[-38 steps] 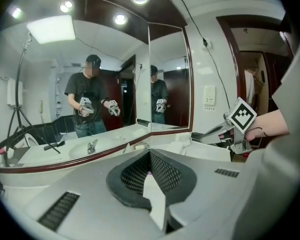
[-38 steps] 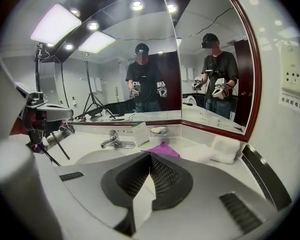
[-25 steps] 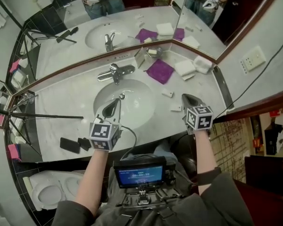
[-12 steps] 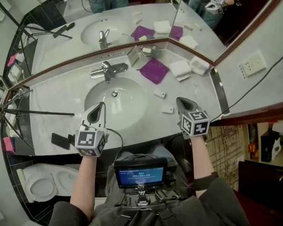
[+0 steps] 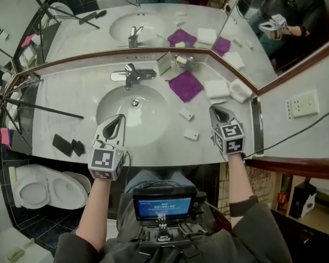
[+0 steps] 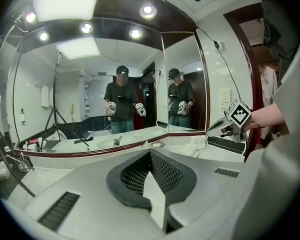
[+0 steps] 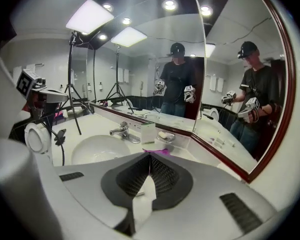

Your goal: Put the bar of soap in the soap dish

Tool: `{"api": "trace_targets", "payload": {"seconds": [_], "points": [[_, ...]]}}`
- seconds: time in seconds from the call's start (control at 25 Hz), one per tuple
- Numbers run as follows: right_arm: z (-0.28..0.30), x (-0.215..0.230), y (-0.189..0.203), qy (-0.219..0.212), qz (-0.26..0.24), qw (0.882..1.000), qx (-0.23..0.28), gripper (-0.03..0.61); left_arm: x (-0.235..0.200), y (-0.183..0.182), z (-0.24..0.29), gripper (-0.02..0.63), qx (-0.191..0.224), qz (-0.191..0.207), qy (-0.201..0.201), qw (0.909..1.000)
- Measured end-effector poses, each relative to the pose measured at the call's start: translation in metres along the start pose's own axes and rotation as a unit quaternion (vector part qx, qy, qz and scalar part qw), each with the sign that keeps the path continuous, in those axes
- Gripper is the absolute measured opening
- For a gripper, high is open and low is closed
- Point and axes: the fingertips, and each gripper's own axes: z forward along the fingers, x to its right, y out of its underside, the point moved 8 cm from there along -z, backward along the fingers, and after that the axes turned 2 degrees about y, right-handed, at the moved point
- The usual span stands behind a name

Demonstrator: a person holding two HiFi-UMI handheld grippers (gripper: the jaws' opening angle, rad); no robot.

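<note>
A small metal soap dish (image 5: 181, 61) stands at the back of the counter beside a white box (image 5: 163, 64); a pale oval bar (image 7: 164, 134) lies in it. Two small white packets (image 5: 186, 114) (image 5: 191, 134) lie on the counter right of the basin (image 5: 132, 112). My left gripper (image 5: 117, 121) hovers over the basin's front left rim, jaws shut and empty. My right gripper (image 5: 217, 113) is right of the packets, shut and empty, pointing toward the dish (image 7: 166, 137). In the left gripper view the dish (image 6: 158, 144) shows just past the closed fingertips (image 6: 155, 170).
A chrome faucet (image 5: 132, 74) sits behind the basin. A purple cloth (image 5: 186, 85) and folded white towels (image 5: 215, 88) (image 5: 239, 90) lie at the back right. Two dark phones (image 5: 62, 144) rest at the front left. Tripod legs (image 5: 38, 107) cross the left counter. Mirrors line the back.
The head view has swung, so the counter sits lower and more central. My left gripper drifted left along the basin's front; my right gripper rolled and moved slightly away from the packets. Both stayed shut.
</note>
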Motion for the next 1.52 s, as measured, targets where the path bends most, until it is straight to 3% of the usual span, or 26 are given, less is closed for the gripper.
{"api": "trace_targets", "payload": {"seconds": [0.12, 0.2, 0.4, 0.6, 0.8, 0.88, 0.96, 1.28, 1.52], "points": [[0.009, 0.007, -0.019, 0.011, -0.045, 0.999, -0.003, 0.037, -0.002, 0.002, 0.003, 0.0, 0.0, -0.003, 0.016, 0.9999], [0.015, 0.01, -0.033, 0.011, -0.074, 0.997, -0.011, 0.115, -0.001, 0.001, 0.003, 0.0, 0.007, -0.009, 0.025, 0.9996], [0.06, 0.031, -0.073, 0.009, -0.142, 0.989, -0.03, 0.212, 0.009, 0.009, 0.012, 0.0, 0.007, -0.01, 0.051, 0.9986], [0.127, 0.045, -0.101, -0.033, -0.222, 0.973, -0.052, 0.222, 0.014, 0.009, 0.013, 0.0, 0.012, -0.033, 0.013, 0.9993], [0.213, 0.054, -0.108, -0.093, -0.281, 0.951, -0.088, 0.245, 0.022, 0.033, 0.023, 0.0, -0.003, -0.05, -0.042, 0.9979], [0.245, 0.052, -0.101, -0.125, -0.287, 0.944, -0.107, 0.283, 0.032, 0.041, 0.03, 0.0, -0.013, -0.061, -0.055, 0.9965], [0.277, 0.053, -0.089, -0.149, -0.285, 0.939, -0.122, 0.282, 0.045, 0.044, 0.038, 0.0, -0.016, -0.095, -0.064, 0.9932], [0.351, 0.059, -0.067, -0.174, -0.278, 0.934, -0.139, 0.27, 0.081, 0.073, 0.051, 0.0, -0.038, -0.148, -0.1, 0.9832], [0.37, 0.065, -0.06, -0.174, -0.228, 0.947, -0.146, 0.227, 0.091, 0.081, 0.051, 0.0, -0.046, -0.152, -0.12, 0.9799]]}}
